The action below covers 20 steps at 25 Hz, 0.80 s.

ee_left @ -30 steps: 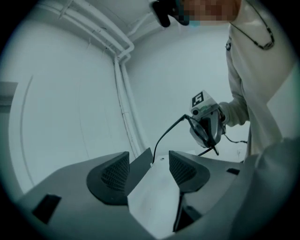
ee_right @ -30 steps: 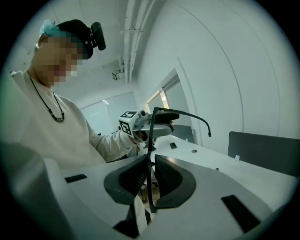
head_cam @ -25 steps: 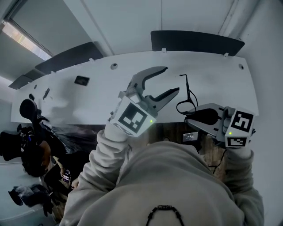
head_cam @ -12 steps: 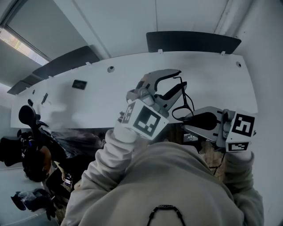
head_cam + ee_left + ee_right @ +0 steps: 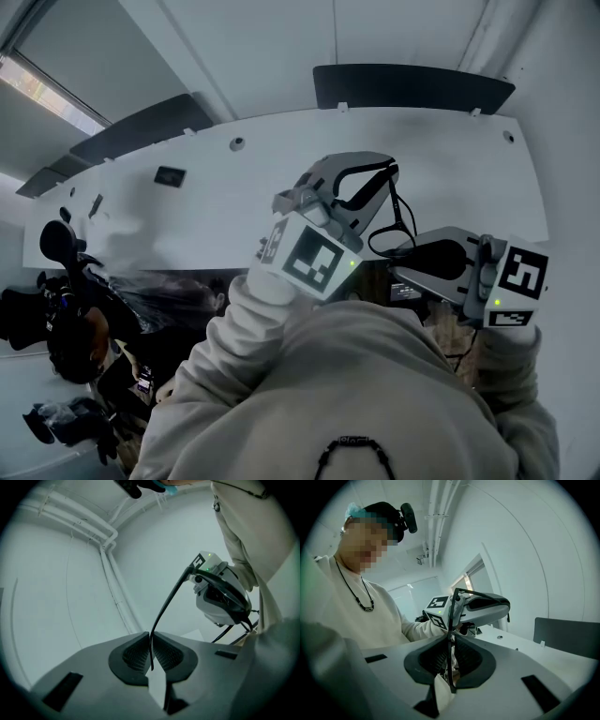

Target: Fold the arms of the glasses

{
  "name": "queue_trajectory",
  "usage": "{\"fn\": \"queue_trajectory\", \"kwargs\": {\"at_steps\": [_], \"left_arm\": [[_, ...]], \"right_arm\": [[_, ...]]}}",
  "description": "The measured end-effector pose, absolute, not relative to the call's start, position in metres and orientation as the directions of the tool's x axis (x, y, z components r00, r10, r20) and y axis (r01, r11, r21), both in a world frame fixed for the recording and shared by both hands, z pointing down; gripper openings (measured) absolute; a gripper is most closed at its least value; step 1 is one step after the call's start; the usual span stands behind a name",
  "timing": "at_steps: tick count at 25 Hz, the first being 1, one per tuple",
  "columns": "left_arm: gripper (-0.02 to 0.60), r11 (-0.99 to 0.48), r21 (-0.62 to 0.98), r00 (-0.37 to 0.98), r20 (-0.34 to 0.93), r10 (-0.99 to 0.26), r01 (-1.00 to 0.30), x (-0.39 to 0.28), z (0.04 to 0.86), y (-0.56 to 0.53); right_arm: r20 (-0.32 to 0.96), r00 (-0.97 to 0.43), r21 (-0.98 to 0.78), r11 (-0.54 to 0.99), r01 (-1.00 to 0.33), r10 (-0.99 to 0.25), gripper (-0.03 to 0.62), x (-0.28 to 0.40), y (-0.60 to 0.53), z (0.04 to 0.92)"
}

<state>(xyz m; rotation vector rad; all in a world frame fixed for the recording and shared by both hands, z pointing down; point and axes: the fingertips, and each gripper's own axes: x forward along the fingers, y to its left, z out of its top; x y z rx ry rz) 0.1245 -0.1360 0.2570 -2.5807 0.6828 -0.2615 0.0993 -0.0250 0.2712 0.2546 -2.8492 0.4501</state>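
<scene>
**Head view.** The glasses [image 5: 401,202] are held in the air above the white table [image 5: 187,178], just right of the frame's centre, between the two grippers. The left gripper [image 5: 387,172] is seen at centre, with its fingers drawn together at the upper end of the glasses. The right gripper [image 5: 403,249] is placed lower and to the right, with its fingers at the lower end.

**Left gripper view.** The left fingers have just been closing, and the thin black temple arm [image 5: 165,606] is pinched between the ribbed pads near its tip, at bottom centre. From the pads the arm's long axis is carried up and to the right. It ends at the hinge just in front of the right gripper, in the upper right of the frame.

**Right gripper view.** The right fingers [image 5: 440,660] are pressed onto a thin black upright part of the glasses at bottom centre; which part of the frame it is cannot be told. From the top of that part the temple arm [image 5: 480,592] is led off to the right. There it is gripped by the left gripper at mid-frame.

The hinge is judged to lie between the two grips, with the left gripper on the free end. The fold is therefore expected to be made by the left gripper, swinging the arm round toward the frame while the frame is kept steady by the right.
</scene>
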Motion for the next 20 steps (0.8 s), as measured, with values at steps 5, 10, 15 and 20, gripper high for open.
{"fn": "queue_trajectory", "kwargs": {"at_steps": [5, 10, 15, 20], "left_arm": [[0.025, -0.804, -0.422, 0.87, 0.067, -0.488, -0.418, 0.124, 0.257, -0.132], [0.021, -0.838, -0.359, 0.887, 0.052, -0.458, -0.412, 0.125, 0.259, -0.127], [0.021, -0.877, -0.272, 0.909, 0.017, -0.416, -0.396, 0.122, 0.258, -0.121], [0.021, -0.917, -0.192, 0.934, 0.006, -0.356, -0.348, 0.125, 0.263, -0.115]], "right_arm": [[0.267, -0.953, -0.258, 0.942, -0.216, -0.145, 0.06, 0.1, -0.027, 0.269], [0.253, -0.955, -0.25, 0.943, -0.219, -0.154, 0.06, 0.1, -0.027, 0.266], [0.244, -0.957, -0.234, 0.948, -0.217, -0.159, 0.06, 0.098, -0.026, 0.261], [0.233, -0.959, -0.244, 0.945, -0.218, -0.161, 0.058, 0.096, -0.025, 0.261]]}}
